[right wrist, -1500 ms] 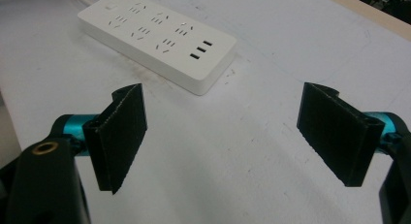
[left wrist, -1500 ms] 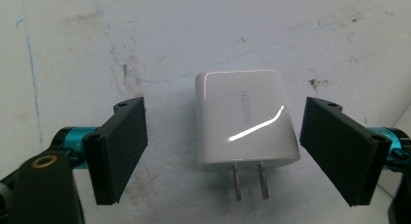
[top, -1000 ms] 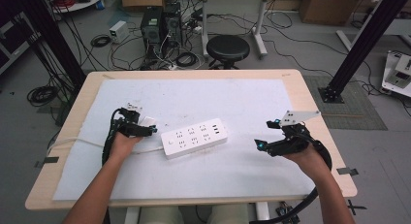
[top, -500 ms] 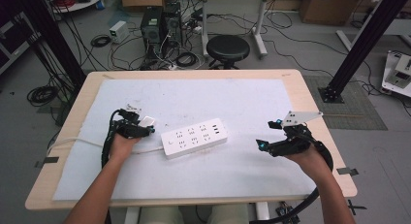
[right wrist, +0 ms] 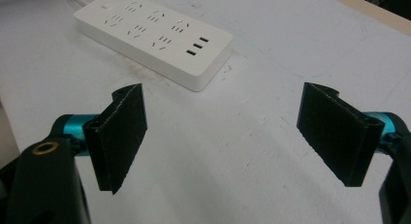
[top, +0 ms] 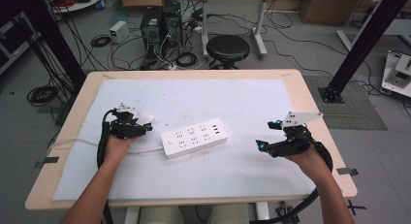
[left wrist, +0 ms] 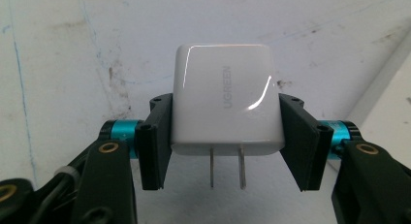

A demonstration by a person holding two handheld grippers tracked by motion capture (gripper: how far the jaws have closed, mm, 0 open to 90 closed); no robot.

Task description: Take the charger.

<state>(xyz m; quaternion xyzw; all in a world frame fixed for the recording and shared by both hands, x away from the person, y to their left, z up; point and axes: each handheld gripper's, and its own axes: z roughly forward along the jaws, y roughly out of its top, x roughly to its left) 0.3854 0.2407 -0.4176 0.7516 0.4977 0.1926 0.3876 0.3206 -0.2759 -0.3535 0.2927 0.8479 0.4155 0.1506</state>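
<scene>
My left gripper (left wrist: 225,153) is shut on a white UGREEN charger (left wrist: 225,103), one pad against each side. Its two metal prongs point back toward the camera. In the high view this gripper (top: 144,126) sits at the table's left, with the charger (top: 147,119) at its tips, just left of a white power strip (top: 195,136). My right gripper (right wrist: 237,136) stands open above the mat with nothing between its pads, and the power strip (right wrist: 155,35) lies beyond it. In the high view the right gripper (top: 269,135) is right of the strip and points toward it.
A white mat (top: 232,98) covers most of the wooden table (top: 315,112). The strip's white cord (top: 77,140) runs left past my left hand. Behind the table stand a black stool (top: 228,48), computer towers (top: 157,25) and loose floor cables.
The left gripper's jaws have come together on the white charger, and that hand has shifted slightly. The right gripper has stayed where it was, still open.
</scene>
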